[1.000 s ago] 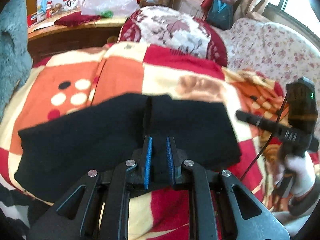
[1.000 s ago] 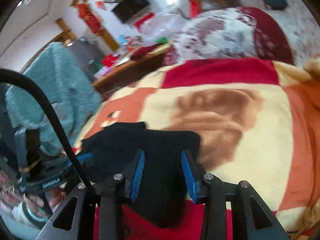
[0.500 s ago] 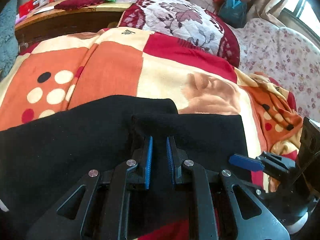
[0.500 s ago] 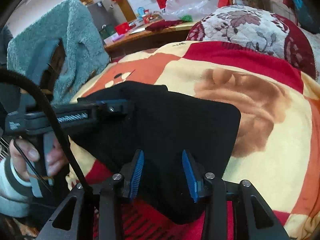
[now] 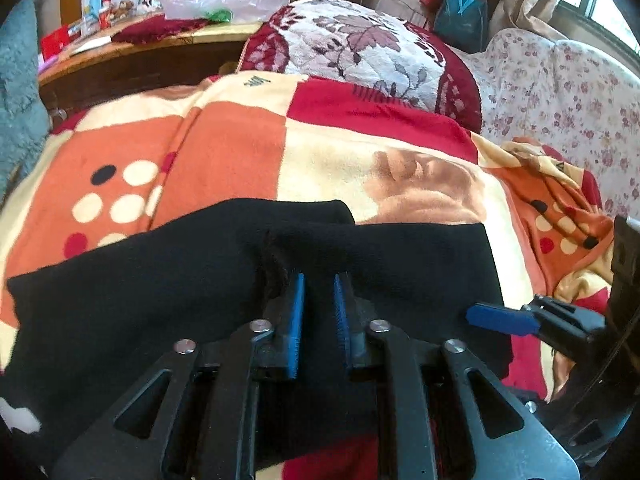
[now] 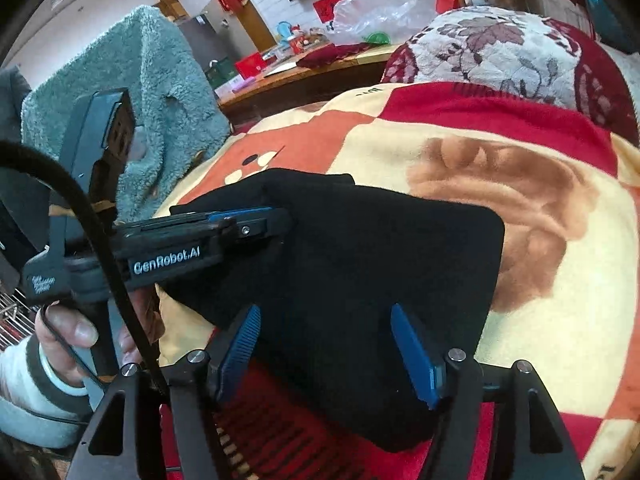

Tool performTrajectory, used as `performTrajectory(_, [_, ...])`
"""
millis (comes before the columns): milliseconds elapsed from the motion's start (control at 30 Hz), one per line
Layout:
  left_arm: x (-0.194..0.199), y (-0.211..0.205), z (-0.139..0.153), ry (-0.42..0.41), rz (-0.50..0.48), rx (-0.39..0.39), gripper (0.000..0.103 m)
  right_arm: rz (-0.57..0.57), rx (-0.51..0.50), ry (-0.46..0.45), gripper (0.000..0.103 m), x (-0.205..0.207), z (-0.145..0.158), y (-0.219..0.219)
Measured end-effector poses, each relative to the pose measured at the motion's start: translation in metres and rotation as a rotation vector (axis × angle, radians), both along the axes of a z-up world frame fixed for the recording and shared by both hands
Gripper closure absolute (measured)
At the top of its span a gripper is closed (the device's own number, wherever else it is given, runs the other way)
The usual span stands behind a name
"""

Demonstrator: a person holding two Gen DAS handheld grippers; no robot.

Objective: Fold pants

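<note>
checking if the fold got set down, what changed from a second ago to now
Both grippers came down with the black pants, laying the folded part flat on the blanket. The right gripper has just opened wide, freeing the cloth; the left gripper has just begun opening. The blanket and pillow stayed put.

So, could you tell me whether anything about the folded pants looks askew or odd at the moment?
Slightly. The black pants lie folded on the patterned blanket, but the top layer's far edge sits short of the lower layer's corner, so the edges don't line up. Nothing looks damaged.
</note>
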State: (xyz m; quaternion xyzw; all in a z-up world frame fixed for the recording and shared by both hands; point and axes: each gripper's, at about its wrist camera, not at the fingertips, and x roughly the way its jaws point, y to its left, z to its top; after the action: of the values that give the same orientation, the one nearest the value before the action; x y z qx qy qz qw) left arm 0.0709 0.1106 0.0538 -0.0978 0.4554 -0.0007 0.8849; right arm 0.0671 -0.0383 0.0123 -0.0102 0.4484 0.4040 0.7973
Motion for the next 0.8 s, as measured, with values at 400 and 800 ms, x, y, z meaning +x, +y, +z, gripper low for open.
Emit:
performTrajectory(400, [-0.037, 0.019, 0.027, -0.077, 0.089, 0.029, 0.047, -0.022, -0.033, -0.031, 0.037, -0.02, 0.018, 0.011])
performTrajectory(800, [-0.062, 0.033, 0.032, -0.079, 0.141, -0.003, 0.047, -0.125, -0.07, -0.059, 0.037, -0.021, 0.034, 0.009])
